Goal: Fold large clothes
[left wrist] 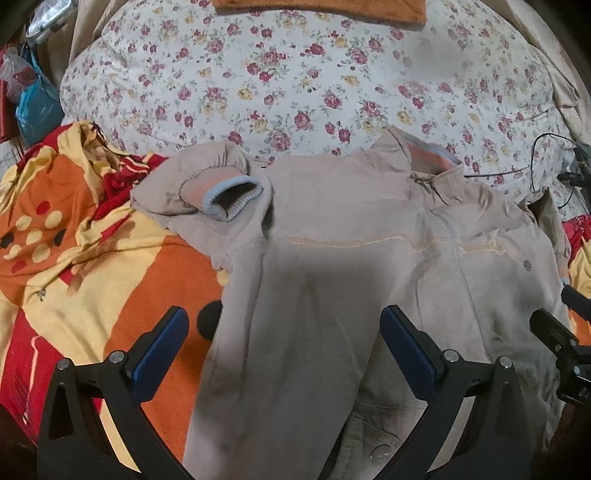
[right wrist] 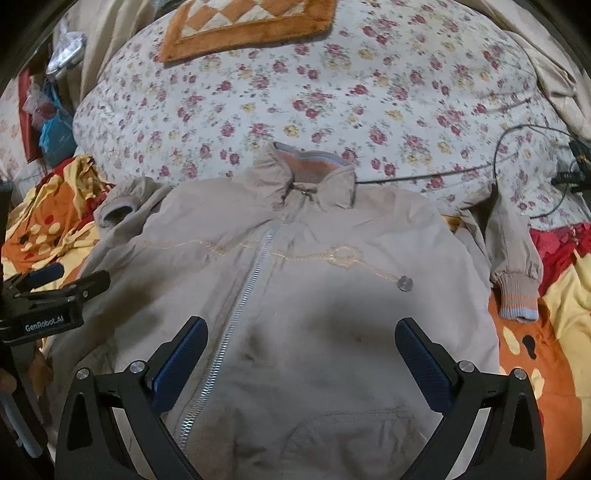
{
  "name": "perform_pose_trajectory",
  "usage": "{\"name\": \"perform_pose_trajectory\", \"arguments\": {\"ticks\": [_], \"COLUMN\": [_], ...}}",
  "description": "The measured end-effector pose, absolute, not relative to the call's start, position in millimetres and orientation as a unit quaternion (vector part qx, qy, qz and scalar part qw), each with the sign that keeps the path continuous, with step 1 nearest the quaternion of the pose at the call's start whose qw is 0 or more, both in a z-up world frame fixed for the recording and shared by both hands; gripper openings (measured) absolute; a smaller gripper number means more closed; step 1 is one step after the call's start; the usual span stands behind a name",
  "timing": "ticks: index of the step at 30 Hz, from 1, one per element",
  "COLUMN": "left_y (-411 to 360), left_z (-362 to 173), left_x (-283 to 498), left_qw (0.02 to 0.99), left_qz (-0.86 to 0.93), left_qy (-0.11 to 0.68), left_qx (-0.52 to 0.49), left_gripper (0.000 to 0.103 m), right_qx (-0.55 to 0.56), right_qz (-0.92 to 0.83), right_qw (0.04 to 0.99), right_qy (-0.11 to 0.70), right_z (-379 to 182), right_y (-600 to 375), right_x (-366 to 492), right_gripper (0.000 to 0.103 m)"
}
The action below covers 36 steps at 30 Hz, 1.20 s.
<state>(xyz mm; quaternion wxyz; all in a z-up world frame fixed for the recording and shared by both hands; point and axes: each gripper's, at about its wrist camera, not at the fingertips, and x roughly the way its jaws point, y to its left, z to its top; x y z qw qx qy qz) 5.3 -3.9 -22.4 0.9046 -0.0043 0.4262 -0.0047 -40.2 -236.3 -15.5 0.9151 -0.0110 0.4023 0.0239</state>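
Observation:
A beige zip-up jacket (right wrist: 295, 266) lies front-up on the bed, collar toward the far side, zipper closed. Its left sleeve is folded in, the blue-edged cuff (left wrist: 232, 197) resting near the shoulder. The right sleeve (right wrist: 513, 258) hangs off to the side with its striped cuff on the blanket. My left gripper (left wrist: 282, 328) hovers open above the jacket's left half. My right gripper (right wrist: 301, 336) hovers open over the chest, nothing between its fingers. Each gripper shows at the edge of the other's view: the right gripper (left wrist: 561, 332) and the left gripper (right wrist: 55, 291).
A red, orange and yellow blanket (left wrist: 74, 251) lies under and left of the jacket. A floral quilt (right wrist: 295, 103) covers the far bed, with an orange mat (right wrist: 240, 26) on it. A black cable (right wrist: 517, 155) runs at right. Bags (left wrist: 33, 99) sit at far left.

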Motion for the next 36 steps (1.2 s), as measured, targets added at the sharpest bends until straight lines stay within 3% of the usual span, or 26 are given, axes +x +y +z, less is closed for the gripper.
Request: {"name": "perform_pose_trajectory", "arguments": {"ticks": [36], "left_y": [5.6], "left_z": [-23.7], "left_x": [3.1], "left_qw": [0.904], "left_qz": [0.002], "left_qy": [0.427], "left_qx": [-0.014], "left_gripper": [0.103], "right_qx": [-0.015], "right_qz": [0.032], "right_qw": [0.909], "right_qy": [0.416], "right_z": [-22.3], "right_y": [-231.0], "right_x": [-43.4], "right_gripper": [0.102]}}
